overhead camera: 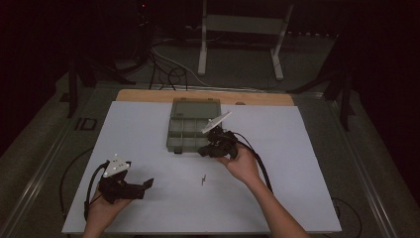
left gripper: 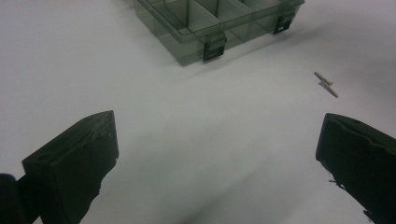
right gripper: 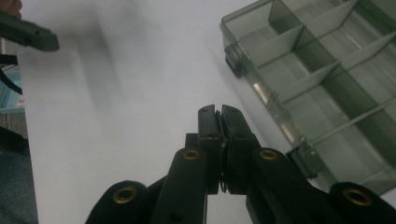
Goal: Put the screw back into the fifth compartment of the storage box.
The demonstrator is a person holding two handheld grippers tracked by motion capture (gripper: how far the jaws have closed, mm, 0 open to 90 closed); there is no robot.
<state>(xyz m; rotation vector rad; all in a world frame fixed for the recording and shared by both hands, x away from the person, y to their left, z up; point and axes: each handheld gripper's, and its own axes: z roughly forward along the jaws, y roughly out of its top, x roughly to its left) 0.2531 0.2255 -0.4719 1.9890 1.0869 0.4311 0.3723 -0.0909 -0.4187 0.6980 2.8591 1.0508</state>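
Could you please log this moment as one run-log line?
right gripper: shut, nothing visible between jaws, beside organiser box | left gripper: open, empty, over sheet | screws: on sheet

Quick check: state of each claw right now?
Left claw: open, nothing between its jaws.
Right claw: closed; whether something small is pinched cannot be told.

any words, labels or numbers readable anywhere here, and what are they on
None: no text can be read in any view.
The organizer box shows no label or brand on its lid, walls or latches.
The white table sheet is blank.
The small metal part on it is too small to show any marking.
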